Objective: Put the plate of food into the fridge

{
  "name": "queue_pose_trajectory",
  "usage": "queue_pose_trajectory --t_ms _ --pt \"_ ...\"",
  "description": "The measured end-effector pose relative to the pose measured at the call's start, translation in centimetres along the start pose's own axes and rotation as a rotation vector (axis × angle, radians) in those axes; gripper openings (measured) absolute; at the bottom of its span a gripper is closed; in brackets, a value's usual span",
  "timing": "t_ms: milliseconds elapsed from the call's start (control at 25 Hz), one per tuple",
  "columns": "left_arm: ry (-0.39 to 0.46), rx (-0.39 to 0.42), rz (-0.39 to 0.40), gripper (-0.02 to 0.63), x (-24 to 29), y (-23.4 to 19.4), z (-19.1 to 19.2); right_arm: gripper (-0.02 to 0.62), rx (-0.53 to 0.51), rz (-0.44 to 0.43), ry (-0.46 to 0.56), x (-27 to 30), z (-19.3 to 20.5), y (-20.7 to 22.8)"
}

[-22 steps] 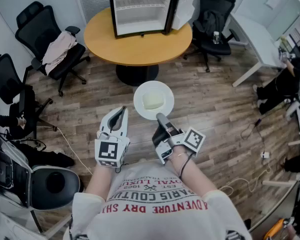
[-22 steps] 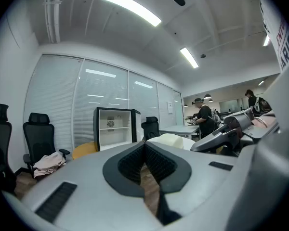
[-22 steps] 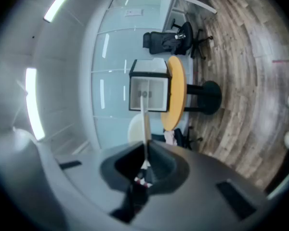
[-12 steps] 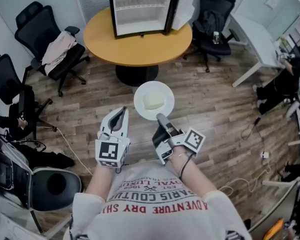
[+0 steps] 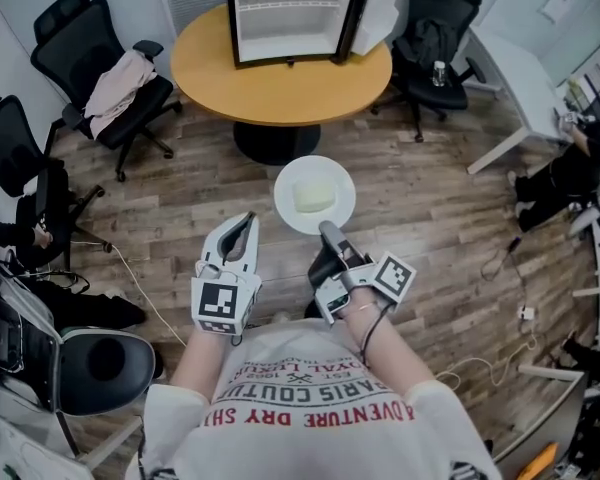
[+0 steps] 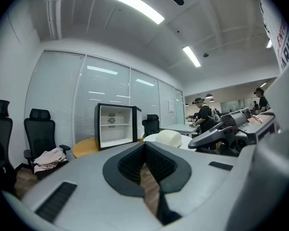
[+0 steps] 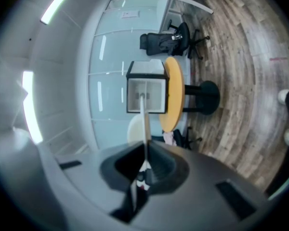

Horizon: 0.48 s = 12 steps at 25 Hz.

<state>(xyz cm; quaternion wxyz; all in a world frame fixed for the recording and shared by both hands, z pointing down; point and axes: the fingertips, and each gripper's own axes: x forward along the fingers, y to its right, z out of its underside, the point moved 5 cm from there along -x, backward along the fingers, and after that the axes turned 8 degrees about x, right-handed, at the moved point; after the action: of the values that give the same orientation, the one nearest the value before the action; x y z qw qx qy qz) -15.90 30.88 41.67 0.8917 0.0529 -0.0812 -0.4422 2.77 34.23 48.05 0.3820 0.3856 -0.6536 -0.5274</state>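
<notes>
A white plate [image 5: 289,182] with a pale block of food [image 5: 313,197] hangs level over the wooden floor. My right gripper [image 5: 328,231] is shut on its near rim. In the right gripper view the plate [image 7: 144,121] shows edge-on between the jaws. The small black fridge [image 5: 290,13] stands on the round yellow table [image 5: 280,83] ahead, its door [image 5: 376,8] swung open to the right and its white shelves bare. My left gripper [image 5: 242,221] hovers left of the plate, shut and holding nothing. The left gripper view shows the fridge [image 6: 114,126] and the food [image 6: 169,137].
Black office chairs stand around the table: one with a pink cloth [image 5: 120,83] at the left, one [image 5: 435,38] at the right. A white desk [image 5: 525,83] is at the far right. Cables [image 5: 130,278] trail on the floor at the left. A person [image 6: 202,117] stands in the background.
The plate and both grippers have come a little nearer the table, and the fridge now sits higher in the head view. The grip on the plate is unchanged.
</notes>
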Motion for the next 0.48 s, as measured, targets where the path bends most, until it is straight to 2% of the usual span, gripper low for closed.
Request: queue_pose_trajectory --t_ms 480 --pt "-0.022 0.017 -0.051 0.034 6.8 -0.3 -0.2 0.038 -0.003 0.036 -0.066 4.5 -5.8 -0.1"
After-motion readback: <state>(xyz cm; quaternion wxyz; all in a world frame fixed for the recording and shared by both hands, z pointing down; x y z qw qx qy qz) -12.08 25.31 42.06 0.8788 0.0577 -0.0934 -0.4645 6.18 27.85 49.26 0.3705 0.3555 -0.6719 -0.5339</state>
